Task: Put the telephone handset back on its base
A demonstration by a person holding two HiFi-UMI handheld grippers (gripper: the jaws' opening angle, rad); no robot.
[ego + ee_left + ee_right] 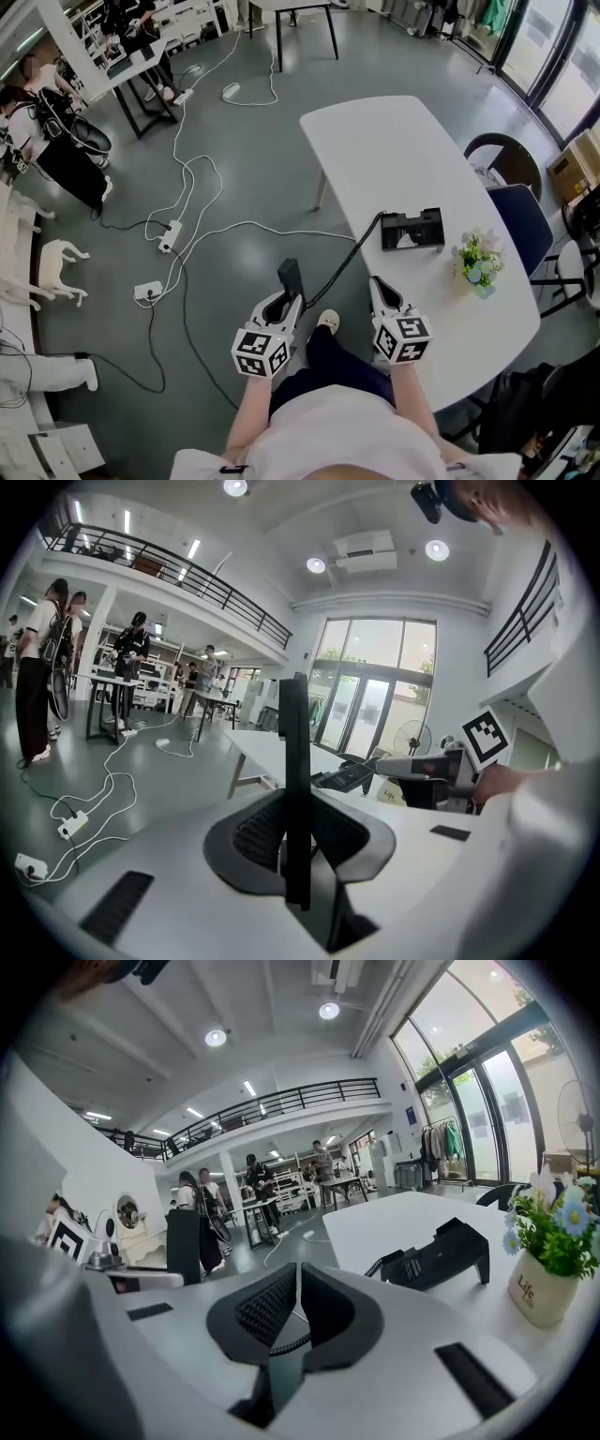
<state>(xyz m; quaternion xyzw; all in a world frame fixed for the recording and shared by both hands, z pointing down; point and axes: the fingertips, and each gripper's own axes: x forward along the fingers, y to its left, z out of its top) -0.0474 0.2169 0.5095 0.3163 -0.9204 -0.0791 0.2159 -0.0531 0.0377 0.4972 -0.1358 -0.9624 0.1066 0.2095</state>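
Observation:
The black handset (291,277) stands upright between the jaws of my left gripper (286,295), just off the near left edge of the white table (394,141). In the left gripper view the handset (293,761) fills the gap of the left gripper (295,803), which is shut on it. A coiled cord (352,253) runs from it to the black phone base (412,230) on the table. My right gripper (377,283) hovers over the table's near edge, short of the base (450,1255). The right gripper (296,1274) has its jaws together and holds nothing.
A small pot of flowers (478,262) stands on the table just right of the base. Chairs (511,159) are at the table's far right side. Cables and power strips (169,234) lie across the grey floor on the left. People stand by a desk (122,66) at the back left.

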